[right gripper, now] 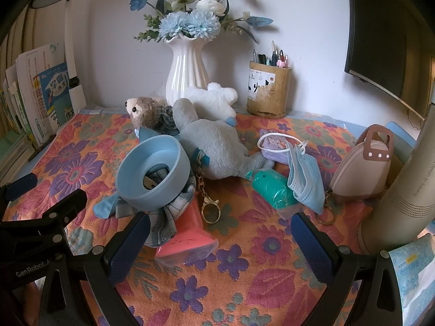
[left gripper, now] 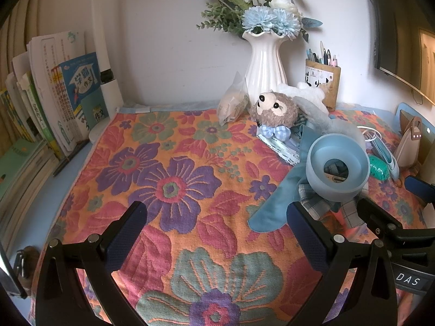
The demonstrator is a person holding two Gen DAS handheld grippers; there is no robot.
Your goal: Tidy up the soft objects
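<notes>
A pile of soft things lies on the floral cloth (left gripper: 174, 179): a brown owl plush (left gripper: 274, 110), a grey plush (right gripper: 214, 144), a white plush (right gripper: 214, 95), a blue cloth (left gripper: 274, 206), a checked cloth (right gripper: 163, 217), blue face masks (right gripper: 304, 174) and a pale blue silicone ring (right gripper: 153, 171) on top. My left gripper (left gripper: 217, 233) is open and empty over bare cloth, left of the pile. My right gripper (right gripper: 220, 244) is open and empty just in front of the pile, over a pink packet (right gripper: 190, 233).
A white vase of flowers (left gripper: 265, 68) and a pen holder (right gripper: 269, 92) stand at the wall. Books (left gripper: 54, 95) line the left. A beige pouch (right gripper: 364, 168), a teal pouch (right gripper: 272, 190), a tall beige cylinder (right gripper: 402, 190) and a tissue pack (right gripper: 413, 269) sit right.
</notes>
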